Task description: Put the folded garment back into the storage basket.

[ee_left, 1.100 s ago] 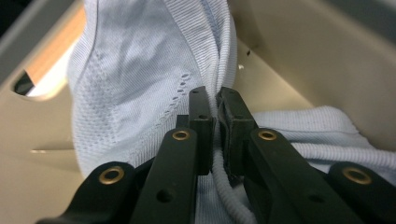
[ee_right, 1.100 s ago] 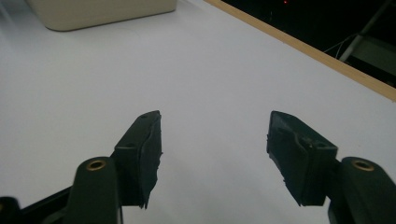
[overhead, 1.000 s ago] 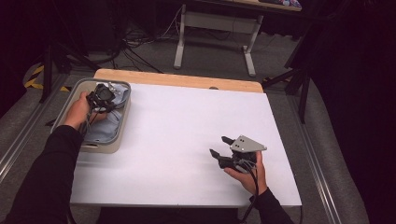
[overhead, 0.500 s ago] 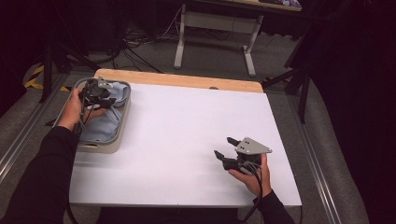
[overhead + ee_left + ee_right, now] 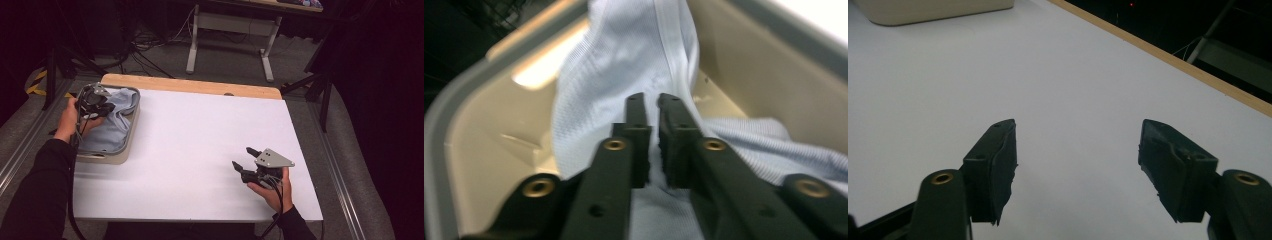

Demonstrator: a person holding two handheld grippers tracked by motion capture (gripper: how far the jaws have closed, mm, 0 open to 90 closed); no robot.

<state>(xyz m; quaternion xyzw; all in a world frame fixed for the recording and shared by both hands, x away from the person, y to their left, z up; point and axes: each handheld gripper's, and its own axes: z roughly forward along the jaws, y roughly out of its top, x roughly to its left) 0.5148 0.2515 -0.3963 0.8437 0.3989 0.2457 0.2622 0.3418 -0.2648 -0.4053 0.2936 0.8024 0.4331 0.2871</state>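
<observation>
At the tabletop's far left corner, the left gripper (image 5: 96,100) has shifted toward the far rim of the beige bin (image 5: 107,159); its jaws, just closing, pinch the pale blue cloth (image 5: 624,60), seen close in its own view. Near the right edge, the right gripper (image 5: 245,162) hovers level, jaws apart.

Right gripper (image 5: 1078,165) has its fingers (image 5: 993,165) spread wide with nothing between them, just hanging over the bare white tabletop (image 5: 1048,75). A beige tub (image 5: 933,10) peeks in top left, well apart.
</observation>
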